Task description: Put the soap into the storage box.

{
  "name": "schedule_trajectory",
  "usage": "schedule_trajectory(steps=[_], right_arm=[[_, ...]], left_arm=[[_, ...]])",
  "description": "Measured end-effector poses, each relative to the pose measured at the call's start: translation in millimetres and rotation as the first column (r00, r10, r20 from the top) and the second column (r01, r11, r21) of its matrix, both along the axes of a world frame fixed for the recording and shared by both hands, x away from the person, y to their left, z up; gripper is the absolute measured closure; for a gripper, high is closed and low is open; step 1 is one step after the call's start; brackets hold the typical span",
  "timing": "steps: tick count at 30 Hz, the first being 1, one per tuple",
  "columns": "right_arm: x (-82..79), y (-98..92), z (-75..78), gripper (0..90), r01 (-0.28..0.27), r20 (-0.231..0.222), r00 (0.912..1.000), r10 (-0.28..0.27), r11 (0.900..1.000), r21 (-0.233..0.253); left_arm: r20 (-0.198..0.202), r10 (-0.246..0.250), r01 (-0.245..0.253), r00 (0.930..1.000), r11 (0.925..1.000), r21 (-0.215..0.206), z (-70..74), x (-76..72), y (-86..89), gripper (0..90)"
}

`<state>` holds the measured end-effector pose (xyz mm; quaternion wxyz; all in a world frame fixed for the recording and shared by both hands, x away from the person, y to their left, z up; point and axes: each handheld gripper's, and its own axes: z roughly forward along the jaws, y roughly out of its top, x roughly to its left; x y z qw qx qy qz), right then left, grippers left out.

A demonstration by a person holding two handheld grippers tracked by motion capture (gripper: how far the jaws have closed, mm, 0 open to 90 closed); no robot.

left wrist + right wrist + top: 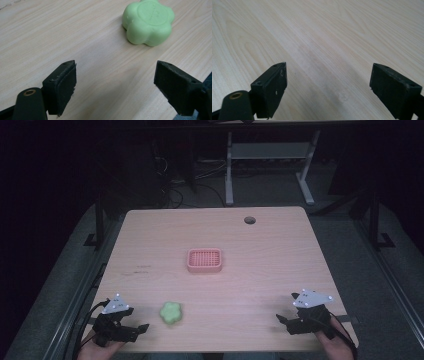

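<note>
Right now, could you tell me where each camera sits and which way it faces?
High view: fixed above the person's side, facing forward and down on the table; pink tray, both hands, left hand-held gripper and right hand-held gripper.
Left gripper view: rides the left hand-held gripper, looking along its open jaws at the green flower-shaped block.
Right gripper view: rides the right one, open jaws over bare wood.
Shared: high and left views both show the block.
</note>
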<state>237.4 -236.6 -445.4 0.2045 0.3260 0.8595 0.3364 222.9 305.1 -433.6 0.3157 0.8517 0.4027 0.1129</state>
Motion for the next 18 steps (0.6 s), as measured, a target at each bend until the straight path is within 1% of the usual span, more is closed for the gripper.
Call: schedule_trajectory(steps=[2,4,5,7,10,13,15,18], right_arm=[[-0.3,0.1,-0.1,13.8,-0.007,0.002,1.0000,0.007,1.000,-0.004],[-0.7,0.3,0.1,13.8,-0.007,0.004,1.0000,0.007,1.000,-0.005],[-0.9,0.3,0.3,13.8,-0.007,0.003,1.0000,0.007,1.000,-0.001],[-0.5,0.1,0.4,13.9,-0.008,0.005,1.0000,0.008,1.000,-0.004],[-0.8,0.6,0.2,13.8,-0.008,0.003,1.0000,0.008,1.000,-0.003],[-1.4,0.8,0.5,13.8,-0.009,0.001,1.0000,0.009,1.000,-0.001],[-1.4,0.8,0.6,13.9,-0.009,0.001,1.0000,0.009,1.000,0.000],[-1.4,0.8,0.6,13.9,-0.010,0.000,1.0000,0.010,1.000,0.000]], left_arm=[[-0.004,0.002,-0.002,1.0000,1.0000,-0.006,-0.2,-0.2,-1.8,18.0],[-0.003,-0.016,0.016,0.9999,0.9999,0.005,-0.7,0.7,-2.9,18.0],[-0.009,-0.010,0.010,0.9999,0.9999,-0.003,-1.1,0.3,-4.3,18.0],[-0.007,-0.021,0.021,0.9998,0.9998,0.006,-1.0,0.7,-5.5,18.0],[-0.009,-0.020,0.020,0.9998,0.9998,-0.001,-1.0,0.4,-7.4,18.0],[-0.008,-0.035,0.035,0.9994,0.9994,0.007,-0.7,0.6,-11.0,18.0],[-0.008,-0.034,0.034,0.9994,0.9994,0.008,-0.6,0.2,-12.5,18.0],[-0.010,-0.047,0.047,0.9989,0.9988,0.014,-1.1,1.0,-16.3,18.0]])
